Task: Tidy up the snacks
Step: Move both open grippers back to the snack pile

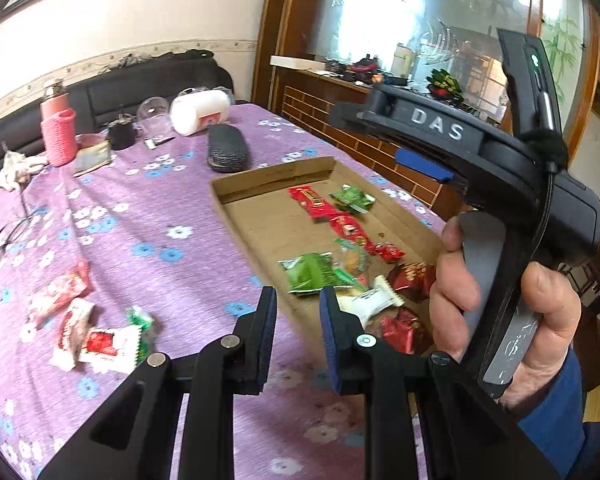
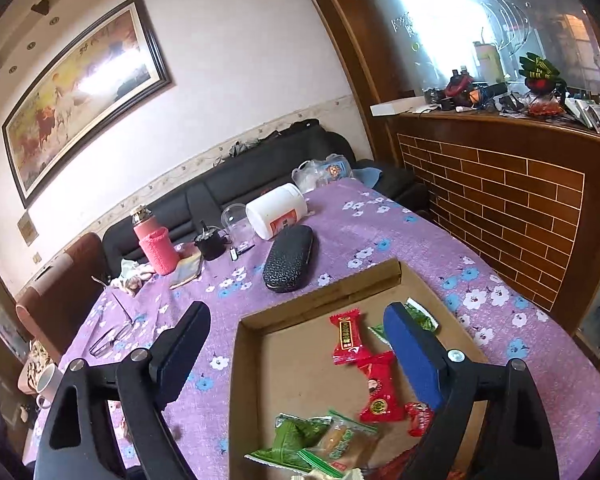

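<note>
Your right gripper (image 2: 296,344) hangs spread and empty over the cardboard tray (image 2: 320,300); your left gripper (image 1: 298,300), narrowed on nothing, faces loose snacks (image 1: 88,332) at nine o'clock, awaiting collection.

I see a purple tablecloth (image 1: 148,216) with white and blue flowers, a brown cardboard tray (image 1: 260,220), red and green snack packets (image 1: 312,272), a pink bottle (image 1: 58,128).

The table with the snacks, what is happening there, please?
A person is sorting snack packets into a flat cardboard box on the purple tablecloth. Many packets already lie in the box; a few red and white packets still wait on the cloth. The right gripper is open and empty over the box. The left gripper is shut and holds nothing.
</note>
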The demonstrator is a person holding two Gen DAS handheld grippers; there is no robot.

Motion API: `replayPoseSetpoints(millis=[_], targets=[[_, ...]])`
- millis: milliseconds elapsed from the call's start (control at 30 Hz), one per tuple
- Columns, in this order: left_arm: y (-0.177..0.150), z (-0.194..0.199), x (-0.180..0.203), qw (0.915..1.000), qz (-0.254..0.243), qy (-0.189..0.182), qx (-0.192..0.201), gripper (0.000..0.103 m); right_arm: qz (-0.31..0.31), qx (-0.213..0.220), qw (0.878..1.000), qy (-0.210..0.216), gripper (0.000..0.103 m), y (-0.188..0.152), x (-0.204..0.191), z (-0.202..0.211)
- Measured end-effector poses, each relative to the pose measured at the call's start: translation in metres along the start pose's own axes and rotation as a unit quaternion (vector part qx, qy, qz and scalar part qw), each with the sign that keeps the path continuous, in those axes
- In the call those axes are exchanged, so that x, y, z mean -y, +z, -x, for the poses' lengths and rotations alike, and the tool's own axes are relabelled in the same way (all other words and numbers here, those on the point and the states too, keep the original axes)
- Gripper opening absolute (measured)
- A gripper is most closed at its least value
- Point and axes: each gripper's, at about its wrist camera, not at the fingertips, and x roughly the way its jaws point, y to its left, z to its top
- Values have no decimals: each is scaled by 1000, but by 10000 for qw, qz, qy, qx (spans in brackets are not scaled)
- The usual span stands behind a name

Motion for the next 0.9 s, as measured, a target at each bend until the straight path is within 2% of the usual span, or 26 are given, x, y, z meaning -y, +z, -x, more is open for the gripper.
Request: replayPoseSetpoints(millis=[167,267,367,500,567,633,800,867,900], targets=[[-5,19,-27,9994,184,274,52,21,-14,87,9997,241,81,-5,-6,0],[-10,34,-51,9981,376,487,85,22,155,15,9988,461,79,-10,-16,-1],[-13,40,-78,9954,601,743,-12,22,367,-315,9930,1074,79,-17,-32,-4],[-20,33,-121,9890,1123,892,-358,22,733,-824,9850,1324,79,-33,-57,-15],[-24,29,-135,9859,1323,905,-485,22,763,-966,9833,1343,79,-38,-63,-19],[-26,21,-148,9827,1565,764,-624,22,733,-1122,9800,1471,79,-42,-65,-21],[-31,0,-169,9695,2220,482,-914,23,491,-1202,9796,1536,79,-41,-59,-24],[-29,-5,-174,9662,2368,486,-899,23,376,-1224,9796,1547,79,-40,-56,-26],[-27,-8,-176,9660,2355,605,-883,25,343,-1240,9794,1558,80,-39,-55,-26]])
